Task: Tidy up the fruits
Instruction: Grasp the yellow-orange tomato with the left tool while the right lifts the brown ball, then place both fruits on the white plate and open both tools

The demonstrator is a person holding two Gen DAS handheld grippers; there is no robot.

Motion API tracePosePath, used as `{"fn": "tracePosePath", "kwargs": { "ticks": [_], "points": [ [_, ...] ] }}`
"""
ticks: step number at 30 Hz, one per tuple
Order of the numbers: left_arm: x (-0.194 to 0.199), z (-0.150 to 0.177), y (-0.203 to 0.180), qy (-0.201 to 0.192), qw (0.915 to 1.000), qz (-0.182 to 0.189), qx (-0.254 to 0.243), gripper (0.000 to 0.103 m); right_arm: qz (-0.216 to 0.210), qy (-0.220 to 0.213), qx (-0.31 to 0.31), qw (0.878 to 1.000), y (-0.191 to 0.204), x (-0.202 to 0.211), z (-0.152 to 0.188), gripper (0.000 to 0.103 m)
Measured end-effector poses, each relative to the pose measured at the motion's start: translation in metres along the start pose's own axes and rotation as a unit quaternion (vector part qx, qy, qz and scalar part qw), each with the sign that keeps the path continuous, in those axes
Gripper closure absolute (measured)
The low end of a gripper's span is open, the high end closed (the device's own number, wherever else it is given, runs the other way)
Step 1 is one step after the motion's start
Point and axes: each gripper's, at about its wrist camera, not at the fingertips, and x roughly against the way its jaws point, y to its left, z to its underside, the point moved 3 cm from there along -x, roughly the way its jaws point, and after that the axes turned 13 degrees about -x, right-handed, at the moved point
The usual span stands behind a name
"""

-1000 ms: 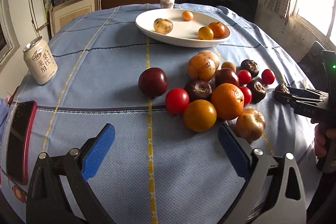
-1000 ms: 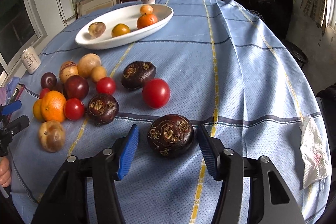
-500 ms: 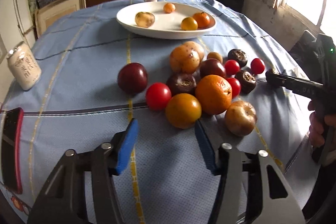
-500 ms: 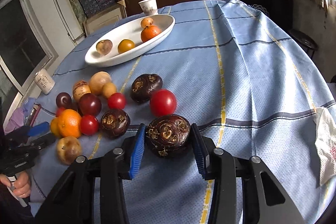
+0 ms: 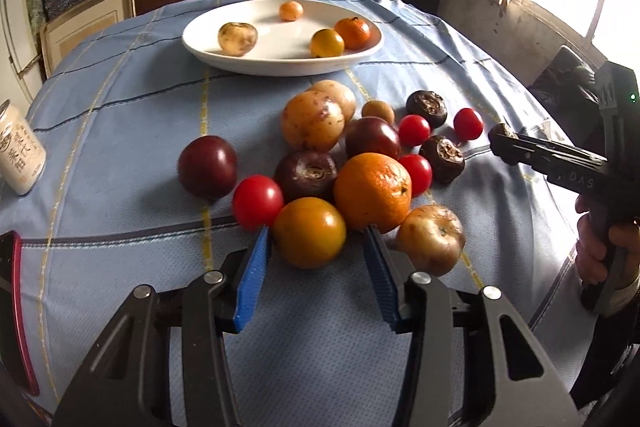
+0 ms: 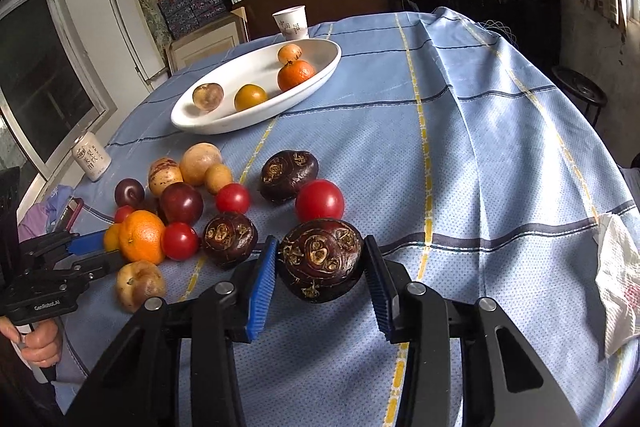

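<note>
Tablecloth [image 6: 480, 155]: blue, striped, spread under both grippers; every loose fruit lies on it.
White dish [image 6: 320, 75]: far ahead of both grippers, already holding four fruits; seemingly the destination for the rest.
Fruit pile [image 5: 360, 155]: directly ahead of the left gripper, left of the right one; pieces packed close, many touching.
Right gripper [image 6: 320, 263]: closed down onto the dark knobbly fruit [image 6: 320, 259], both blue pads against its sides. The fruit looks raised off the cloth, though that is not certain.
Left gripper [image 5: 316, 247]: jaws partly open, holding nothing, tips either side of the yellow-orange fruit [image 5: 309, 231], a gap on each side.
Large orange [image 5: 372, 191]: touching that fruit, just beyond the left gripper's right tip.
Red tomato [image 5: 258, 201]: at the left tip.
Risk, left: closing here, the tips may wedge against the large orange or red tomato, shoving them and sending round neighbours rolling.
Risk, right: the fruit's lumpy skin gives the pads uneven contact; a tilt during the carry could let it slip out.
</note>
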Motion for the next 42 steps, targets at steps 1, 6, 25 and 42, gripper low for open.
{"fn": "tracePosePath", "kwargs": {
  "ticks": [1,6,25,42],
  "points": [
    [-0.001,-0.002,-0.001,0.002,1.0000,-0.001,-0.002,0.056,0.000,0.000,0.000,1.000,0.000,0.000,0.000,0.060],
    [-0.004,-0.005,0.000,0.003,1.0000,0.000,-0.001,0.064,-0.001,0.001,0.000,1.000,0.000,0.000,0.000,0.060],
    [0.043,0.003,0.023,-0.055,0.9965,0.011,0.063,0.065,-0.042,0.004,-0.016,0.999,0.002,0.015,-0.005,0.060],
    [0.033,-0.136,0.089,-0.072,0.9947,-0.009,0.073,0.065,-0.079,-0.047,0.054,0.994,0.104,0.006,-0.112,0.060]
  ]
}}
